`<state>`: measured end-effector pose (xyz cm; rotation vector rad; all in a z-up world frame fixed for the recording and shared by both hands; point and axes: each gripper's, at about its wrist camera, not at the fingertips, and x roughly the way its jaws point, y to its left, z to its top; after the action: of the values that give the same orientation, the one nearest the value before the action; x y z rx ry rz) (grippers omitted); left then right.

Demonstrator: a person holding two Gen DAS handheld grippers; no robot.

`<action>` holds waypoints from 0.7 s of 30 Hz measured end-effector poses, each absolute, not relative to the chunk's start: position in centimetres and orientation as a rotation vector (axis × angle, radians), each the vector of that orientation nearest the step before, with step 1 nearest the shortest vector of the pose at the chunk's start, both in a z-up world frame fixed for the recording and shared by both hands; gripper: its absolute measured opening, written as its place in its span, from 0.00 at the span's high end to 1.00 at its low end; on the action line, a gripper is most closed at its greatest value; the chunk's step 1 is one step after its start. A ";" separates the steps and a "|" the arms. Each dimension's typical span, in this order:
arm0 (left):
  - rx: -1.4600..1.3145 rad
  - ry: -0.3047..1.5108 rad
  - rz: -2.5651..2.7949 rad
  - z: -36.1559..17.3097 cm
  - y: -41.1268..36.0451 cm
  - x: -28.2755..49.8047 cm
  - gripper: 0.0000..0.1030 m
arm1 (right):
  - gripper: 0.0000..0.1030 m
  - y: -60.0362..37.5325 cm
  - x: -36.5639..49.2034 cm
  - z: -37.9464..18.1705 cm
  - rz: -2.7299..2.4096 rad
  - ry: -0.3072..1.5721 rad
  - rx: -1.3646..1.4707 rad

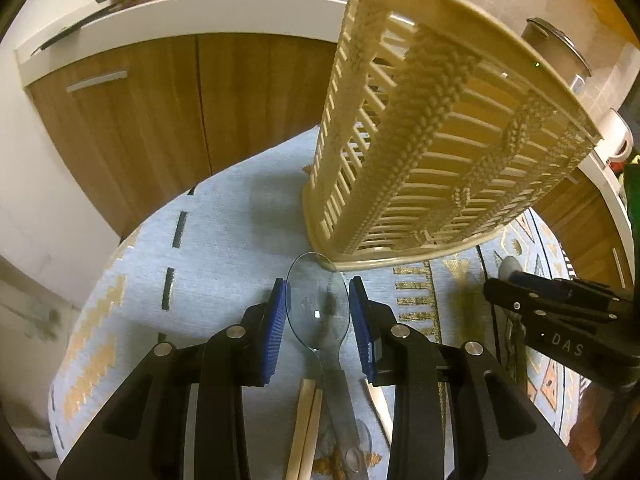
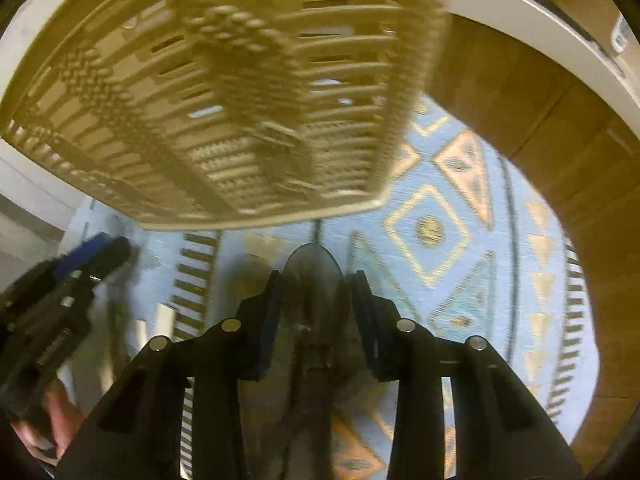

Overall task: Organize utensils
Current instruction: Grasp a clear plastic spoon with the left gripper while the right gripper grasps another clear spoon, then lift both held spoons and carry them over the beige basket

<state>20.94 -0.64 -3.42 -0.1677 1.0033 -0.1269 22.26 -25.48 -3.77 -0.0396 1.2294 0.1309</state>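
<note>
A beige slatted utensil basket (image 1: 432, 148) stands on a light blue patterned mat (image 1: 224, 248). My left gripper (image 1: 318, 300) has its blue pads on both sides of the bowl of a clear plastic spoon (image 1: 316, 308) and holds it just in front of the basket's base. Wooden chopsticks (image 1: 306, 428) and another clear spoon (image 1: 356, 452) lie on the mat below it. In the right wrist view my right gripper (image 2: 314, 284) grips the bowl of a dark translucent spoon (image 2: 312, 280) in front of the basket (image 2: 224, 100). The picture is blurred.
Wooden cabinet doors (image 1: 160, 120) with a white counter above stand behind the mat. A metal canister (image 1: 556, 48) stands on the counter at the right. My right gripper (image 1: 560, 312) shows at the right of the left wrist view; my left gripper (image 2: 60, 292) at the left of the right wrist view.
</note>
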 end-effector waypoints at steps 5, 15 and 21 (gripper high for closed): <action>-0.163 0.994 -0.143 -3.0 0.0 20.2 0.71 | 0.68 -27.8 21.9 -2.6 0.132 1.260 -0.047; -0.163 0.943 -0.168 -1.7 0.6 18.9 0.71 | 0.73 -24.4 20.9 -1.0 0.151 1.234 -0.099; -0.172 0.821 -0.257 1.3 1.0 16.0 0.71 | 0.73 -26.4 13.5 4.8 0.269 0.998 -0.041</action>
<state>16.04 1.00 1.28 -0.1721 0.8210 -0.2575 13.47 -26.41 4.84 -0.0411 0.9983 0.2688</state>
